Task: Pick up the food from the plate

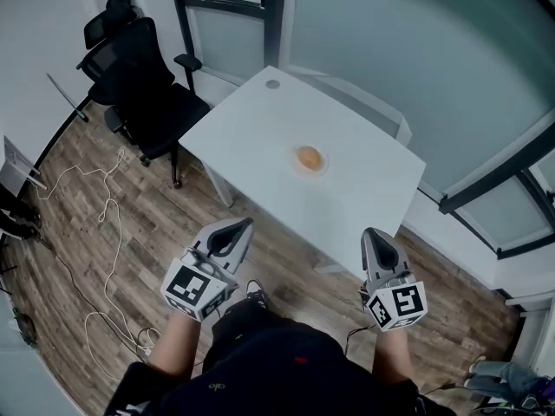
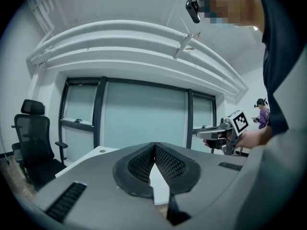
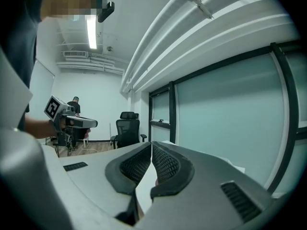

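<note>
A round golden-brown piece of food (image 1: 309, 156) lies on a small white plate (image 1: 323, 168) near the middle of a white table (image 1: 251, 124). Both grippers hover over the wooden floor on the near side of the table, well short of the plate. My left gripper (image 1: 242, 226) (image 2: 154, 145) has its jaws together at the tips with nothing between them. My right gripper (image 1: 374, 235) (image 3: 151, 145) is likewise shut and empty. The food is hidden in both gripper views.
Black office chairs (image 1: 139, 68) stand left of the table, and white cables (image 1: 104, 224) trail over the floor. Glass walls with dark frames (image 1: 486, 176) run behind the table. A person (image 2: 262, 114) stands far off in the room.
</note>
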`<state>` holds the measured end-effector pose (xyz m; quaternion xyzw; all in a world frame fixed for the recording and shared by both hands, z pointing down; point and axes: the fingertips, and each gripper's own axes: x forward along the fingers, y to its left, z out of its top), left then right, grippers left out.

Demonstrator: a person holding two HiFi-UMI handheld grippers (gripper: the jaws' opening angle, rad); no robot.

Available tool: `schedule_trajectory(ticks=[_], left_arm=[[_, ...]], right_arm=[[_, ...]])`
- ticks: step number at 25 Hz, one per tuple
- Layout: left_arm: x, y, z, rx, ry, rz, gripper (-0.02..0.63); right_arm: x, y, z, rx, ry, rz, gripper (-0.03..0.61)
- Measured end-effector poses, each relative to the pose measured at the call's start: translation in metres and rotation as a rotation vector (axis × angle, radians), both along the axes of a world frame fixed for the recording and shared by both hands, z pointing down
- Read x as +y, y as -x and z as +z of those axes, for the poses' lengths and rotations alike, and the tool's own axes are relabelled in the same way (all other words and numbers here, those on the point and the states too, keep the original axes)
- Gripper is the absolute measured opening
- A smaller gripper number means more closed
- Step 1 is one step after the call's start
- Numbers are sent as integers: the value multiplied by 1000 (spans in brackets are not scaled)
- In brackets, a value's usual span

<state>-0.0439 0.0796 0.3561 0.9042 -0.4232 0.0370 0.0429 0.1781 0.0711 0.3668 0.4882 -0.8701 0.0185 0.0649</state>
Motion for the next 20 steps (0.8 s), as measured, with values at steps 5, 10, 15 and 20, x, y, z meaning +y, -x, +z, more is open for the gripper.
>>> schedule_trajectory(ticks=[5,10,15,20], left_arm=[[-45,42,3,25,38,9,23],[-72,62,17,24,52,44,23],[-93,65,24,37,85,61,23],[-116,63,32,27,80,73,23]], right_arm=[[-40,46,4,30,20,12,25],[-63,71,9,42,35,25,25],[-88,80,12,57,45,21,25],[-115,87,18,68,45,1,25]])
